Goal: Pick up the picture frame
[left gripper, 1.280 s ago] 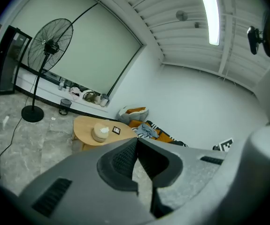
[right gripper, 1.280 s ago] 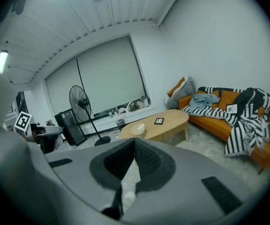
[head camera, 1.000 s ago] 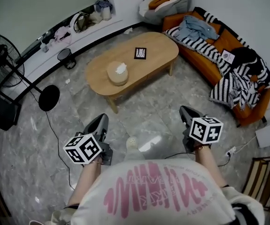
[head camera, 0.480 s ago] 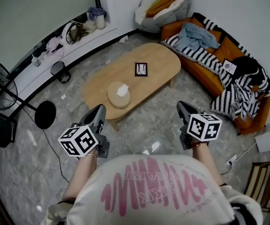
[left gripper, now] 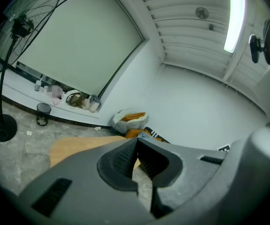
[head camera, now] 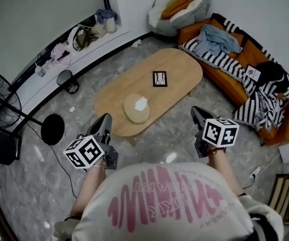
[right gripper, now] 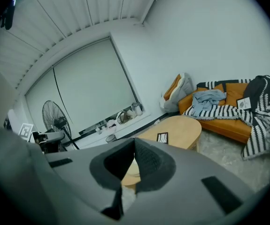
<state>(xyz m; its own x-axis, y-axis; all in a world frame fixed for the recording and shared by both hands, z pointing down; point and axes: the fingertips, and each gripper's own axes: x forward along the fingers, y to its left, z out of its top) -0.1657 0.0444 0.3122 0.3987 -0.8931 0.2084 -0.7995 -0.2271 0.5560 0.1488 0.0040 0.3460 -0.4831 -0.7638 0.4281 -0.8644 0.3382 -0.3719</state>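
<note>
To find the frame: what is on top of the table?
A picture frame and a round tissue box lie on the table. The wood under them is covered.

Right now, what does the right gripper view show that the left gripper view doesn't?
Only the right gripper view shows the picture frame on the wooden table and the black garment on the orange sofa. Only the left gripper view shows the round base of the standing fan on the floor. Both show the table, the fan, the wastebasket, and their own gripper, left gripper and right gripper alike, shut on nothing.
</note>
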